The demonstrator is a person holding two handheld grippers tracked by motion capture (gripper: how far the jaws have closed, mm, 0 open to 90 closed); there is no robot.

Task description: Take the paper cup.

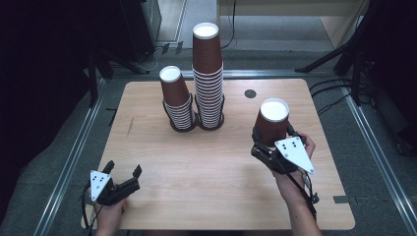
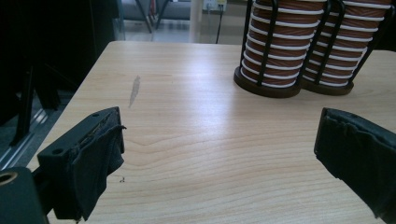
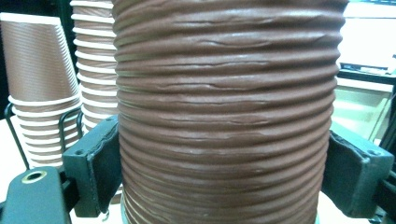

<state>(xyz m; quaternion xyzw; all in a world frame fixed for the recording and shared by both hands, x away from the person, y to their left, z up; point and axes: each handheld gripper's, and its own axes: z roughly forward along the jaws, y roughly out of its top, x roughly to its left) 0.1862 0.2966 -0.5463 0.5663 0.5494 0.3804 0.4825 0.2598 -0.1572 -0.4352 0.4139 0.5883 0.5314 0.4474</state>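
Clamped around a brown ribbed paper cup (image 3: 224,116), with black pads (image 3: 100,172) pressing its wall from both sides in the right gripper view: right gripper (image 1: 275,147), held above the table's (image 1: 206,162) right half. Upside down, that cup, white base up in the high view, long axis roughly vertical with a slight lean. Visible from above but not from the gripper's own camera: the white base and the hand (image 1: 300,147) behind it. Wide apart and holding nothing, the left gripper (image 1: 118,182) near the front left corner, jaws aimed toward two stacks of inverted cups in black wire holders: short stack (image 1: 176,98), tall stack (image 1: 208,73), touching side by side at mid-table, well apart from the held cup.
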